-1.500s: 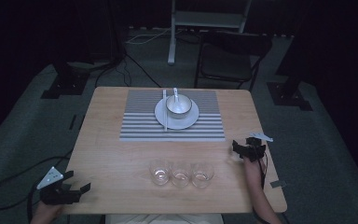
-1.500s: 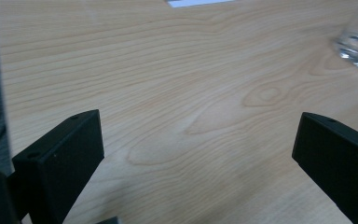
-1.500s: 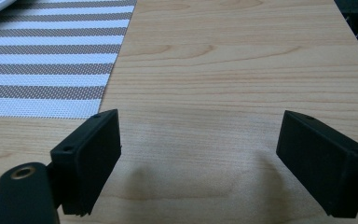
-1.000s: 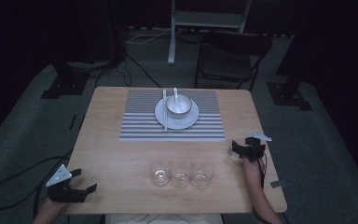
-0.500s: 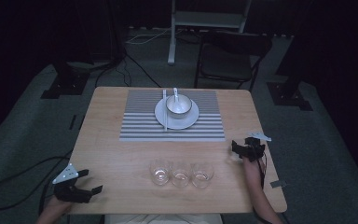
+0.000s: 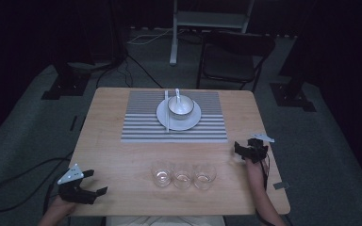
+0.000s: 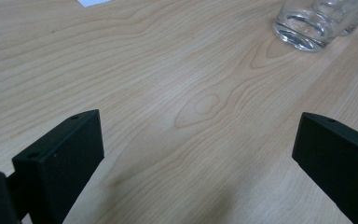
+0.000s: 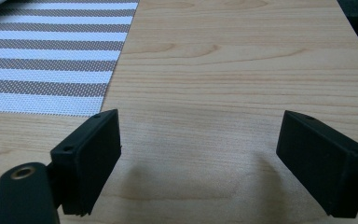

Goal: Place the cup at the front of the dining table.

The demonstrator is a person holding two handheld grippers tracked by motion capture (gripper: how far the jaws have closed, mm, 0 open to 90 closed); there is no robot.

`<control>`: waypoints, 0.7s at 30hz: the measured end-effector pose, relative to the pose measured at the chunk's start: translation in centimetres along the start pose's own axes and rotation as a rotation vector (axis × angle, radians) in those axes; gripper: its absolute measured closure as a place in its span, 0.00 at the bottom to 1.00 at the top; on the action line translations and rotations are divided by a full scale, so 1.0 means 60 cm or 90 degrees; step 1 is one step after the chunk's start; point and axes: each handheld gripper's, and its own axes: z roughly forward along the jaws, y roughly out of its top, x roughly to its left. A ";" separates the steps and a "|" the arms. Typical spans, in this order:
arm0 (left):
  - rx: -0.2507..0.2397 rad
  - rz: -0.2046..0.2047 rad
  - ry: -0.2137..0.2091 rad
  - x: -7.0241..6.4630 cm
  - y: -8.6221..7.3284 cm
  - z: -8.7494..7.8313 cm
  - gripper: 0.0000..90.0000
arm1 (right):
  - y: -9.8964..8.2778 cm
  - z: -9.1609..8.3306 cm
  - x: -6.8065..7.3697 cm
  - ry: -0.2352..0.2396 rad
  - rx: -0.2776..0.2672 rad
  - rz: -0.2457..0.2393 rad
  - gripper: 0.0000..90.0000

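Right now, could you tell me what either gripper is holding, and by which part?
Nothing: the left gripper and right gripper both stand open over bare table.

Over the last moments the left gripper has travelled from beyond the table's left edge, by the near left corner, in over the wooden table. It has moved rightward toward the row of three glasses, with its jaws spread wide and the nearest glass ahead of them, well apart.
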 end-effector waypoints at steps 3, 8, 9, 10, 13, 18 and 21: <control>0.006 0.004 -0.010 0.000 0.005 0.006 0.03 | 0.000 0.000 0.000 -0.003 0.001 0.000 0.15; 0.013 0.008 -0.019 -0.002 0.010 0.018 0.03 | 0.000 0.001 -0.001 -0.006 0.003 0.004 0.15; 0.013 0.010 -0.021 -0.004 0.012 0.020 0.03 | 0.000 0.001 -0.001 -0.006 0.003 0.004 0.15; 0.014 0.013 -0.023 -0.004 0.014 0.021 0.03 | 0.000 0.001 -0.001 -0.006 0.003 0.004 0.15; 0.008 0.014 -0.026 -0.006 0.021 0.024 0.03 | 0.000 0.001 -0.001 -0.006 0.003 0.004 0.15; 0.004 0.022 -0.032 -0.008 0.032 0.028 0.03 | 0.000 0.001 -0.001 -0.006 0.004 0.005 0.15; 0.001 0.030 -0.029 -0.011 0.038 0.033 0.03 | 0.001 0.001 -0.001 -0.006 0.004 0.005 0.15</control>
